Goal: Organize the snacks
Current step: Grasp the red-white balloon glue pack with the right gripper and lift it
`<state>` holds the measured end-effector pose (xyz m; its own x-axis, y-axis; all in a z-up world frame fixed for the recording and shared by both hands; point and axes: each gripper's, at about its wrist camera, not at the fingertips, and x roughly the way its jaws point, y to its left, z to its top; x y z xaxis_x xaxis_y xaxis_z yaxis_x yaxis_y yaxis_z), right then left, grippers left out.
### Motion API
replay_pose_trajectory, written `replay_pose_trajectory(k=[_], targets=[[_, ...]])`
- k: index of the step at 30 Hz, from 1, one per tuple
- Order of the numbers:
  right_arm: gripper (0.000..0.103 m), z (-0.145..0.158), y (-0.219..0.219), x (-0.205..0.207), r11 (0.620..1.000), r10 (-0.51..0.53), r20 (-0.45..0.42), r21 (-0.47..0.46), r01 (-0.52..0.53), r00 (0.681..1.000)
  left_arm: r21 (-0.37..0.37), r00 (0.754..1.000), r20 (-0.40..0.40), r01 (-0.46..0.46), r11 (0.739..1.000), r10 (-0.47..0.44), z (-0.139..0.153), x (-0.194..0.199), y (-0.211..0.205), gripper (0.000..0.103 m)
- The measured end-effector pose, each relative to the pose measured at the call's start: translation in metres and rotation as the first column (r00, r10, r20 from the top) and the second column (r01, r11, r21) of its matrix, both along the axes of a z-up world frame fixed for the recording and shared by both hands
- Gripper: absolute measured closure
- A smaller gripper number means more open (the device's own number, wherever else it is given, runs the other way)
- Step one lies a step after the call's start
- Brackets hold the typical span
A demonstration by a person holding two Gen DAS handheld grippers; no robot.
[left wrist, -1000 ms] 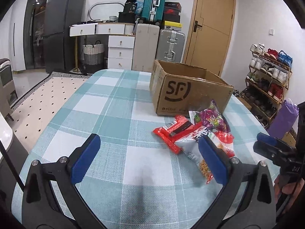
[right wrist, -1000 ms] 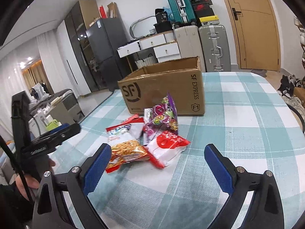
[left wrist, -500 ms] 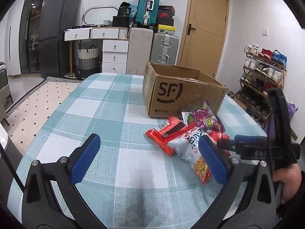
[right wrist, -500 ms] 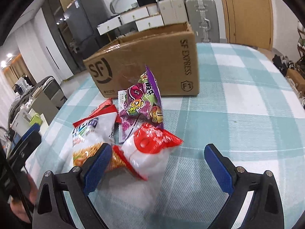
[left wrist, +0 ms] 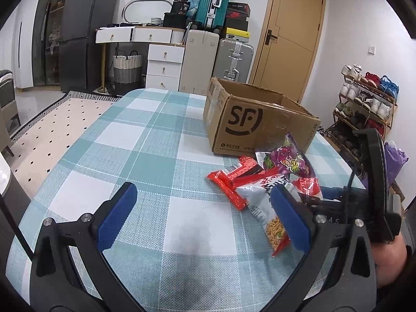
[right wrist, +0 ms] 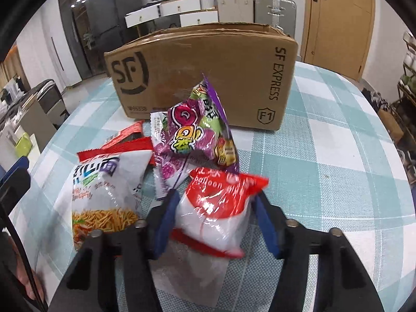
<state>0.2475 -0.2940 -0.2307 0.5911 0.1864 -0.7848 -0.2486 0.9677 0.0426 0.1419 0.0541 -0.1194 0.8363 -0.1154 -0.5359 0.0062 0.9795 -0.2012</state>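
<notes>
— How much room do you have around the snacks?

— Plenty on my left. The checked tablecloth (left wrist: pixel 145 140) lies bare from the near edge up to the far one, and its left edge curves away above the dotted rug (left wrist: pixel 49 122). On my right the cardboard box (right wrist: pixel 208 72) stands open-topped just behind the pile, with bare cloth to its right out to the table's rounded edge.

— Where are the snacks?

— In a small heap right before the box. The purple candy bag (right wrist: pixel 200 127) stands up nearest the box wall. The white noodle-snack bag (right wrist: pixel 104 192) lies on its left, partly over a red packet (right wrist: pixel 127 135). Nearest me is the red-and-white bag (right wrist: pixel 221 208).

— And your right gripper?

— My right gripper (right wrist: pixel 215 221) has just been closing, and the red-and-white bag sits between its blue pads (right wrist: pixel 166 221). Both pads lie against the bag's sides, so I have it pinched.

— The left one?

— My left gripper (left wrist: pixel 202 215) hangs over bare cloth, jaws spread wide, holding nothing. Its right pad shows in front of the noodle-snack bag; I cannot tell if it touches.
</notes>
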Motion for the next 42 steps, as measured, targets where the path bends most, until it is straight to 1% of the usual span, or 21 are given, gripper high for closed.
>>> replay_pose_trajectory(k=[1,4,6,10,17,20,24,27,29,31,33,36,38,40,41,42], targets=[[0.054,0.0,0.001,0.0,1.0,0.006,0.001,0.002,-0.006,1.0,0.0,1.0,0.001,-0.002,1.0,0.002,0.0,-0.001,0.0,0.001],[0.057,0.001,-0.001,-0.002,0.999,0.023,0.0,0.038,-0.023,1.0,0.005,1.0,0.002,-0.007,1.0,0.007,-0.001,-0.002,0.0,0.001],[0.057,0.004,-0.005,-0.005,0.997,0.02,0.01,0.071,-0.021,1.0,0.007,1.0,0.002,-0.008,1.0,0.008,-0.001,-0.001,0.0,0.001],[0.057,0.008,-0.021,-0.021,0.995,0.021,0.048,0.091,-0.026,0.999,0.017,1.0,0.004,-0.012,1.0,0.012,-0.001,-0.003,-0.002,0.001],[0.057,0.015,-0.048,-0.039,0.984,-0.002,0.084,0.176,-0.013,0.996,0.035,1.0,-0.007,-0.018,0.999,0.019,-0.002,0.0,-0.004,0.001],[0.057,0.021,-0.057,-0.049,0.98,0.0,0.125,0.198,-0.025,0.992,0.037,0.999,-0.018,-0.028,0.999,0.028,-0.003,0.002,-0.003,0.001],[0.057,0.029,-0.065,-0.06,0.973,0.002,0.176,0.228,-0.043,0.984,0.038,0.999,-0.049,-0.021,0.999,0.023,-0.007,0.008,-0.004,0.001],[0.057,0.033,-0.068,-0.064,0.968,0.003,0.202,0.245,-0.054,0.979,0.059,0.996,-0.092,-0.003,0.998,0.008,-0.012,0.016,-0.01,0.001],[0.057,0.035,-0.069,-0.065,0.966,0.008,0.213,0.252,-0.062,0.977,0.04,0.994,-0.112,0.01,0.999,-0.005,-0.015,0.019,-0.014,0.001],[0.057,0.036,-0.069,-0.067,0.963,0.012,0.221,0.26,-0.071,0.975,0.002,0.993,-0.118,0.024,1.0,-0.024,-0.016,0.019,-0.02,0.001],[0.057,0.037,-0.069,-0.069,0.962,0.016,0.231,0.262,-0.078,0.973,-0.008,0.991,-0.126,0.05,0.999,-0.051,-0.013,0.02,-0.034,0.001],[0.057,0.039,-0.07,-0.072,0.961,0.019,0.245,0.263,-0.085,0.969,0.022,0.988,-0.133,0.084,0.996,-0.08,-0.009,0.025,-0.057,0.001],[0.057,0.04,-0.073,-0.074,0.958,0.008,0.254,0.276,-0.08,0.967,0.041,0.983,-0.155,0.108,0.993,-0.1,-0.01,0.033,-0.072,0.001],[0.057,0.04,-0.077,-0.074,0.955,-0.013,0.257,0.291,-0.065,0.966,0.067,0.975,-0.211,0.093,0.993,-0.077,-0.015,0.048,-0.086,0.001],[0.057,0.04,-0.08,-0.074,0.953,-0.031,0.256,0.299,-0.049,0.966,0.069,0.971,-0.234,0.063,0.996,-0.045,-0.017,0.053,-0.089,0.001],[0.057,0.04,-0.083,-0.075,0.952,-0.046,0.258,0.305,-0.036,0.965,0.047,0.965,-0.262,0.037,0.998,-0.023,-0.021,0.058,-0.089,0.001]])
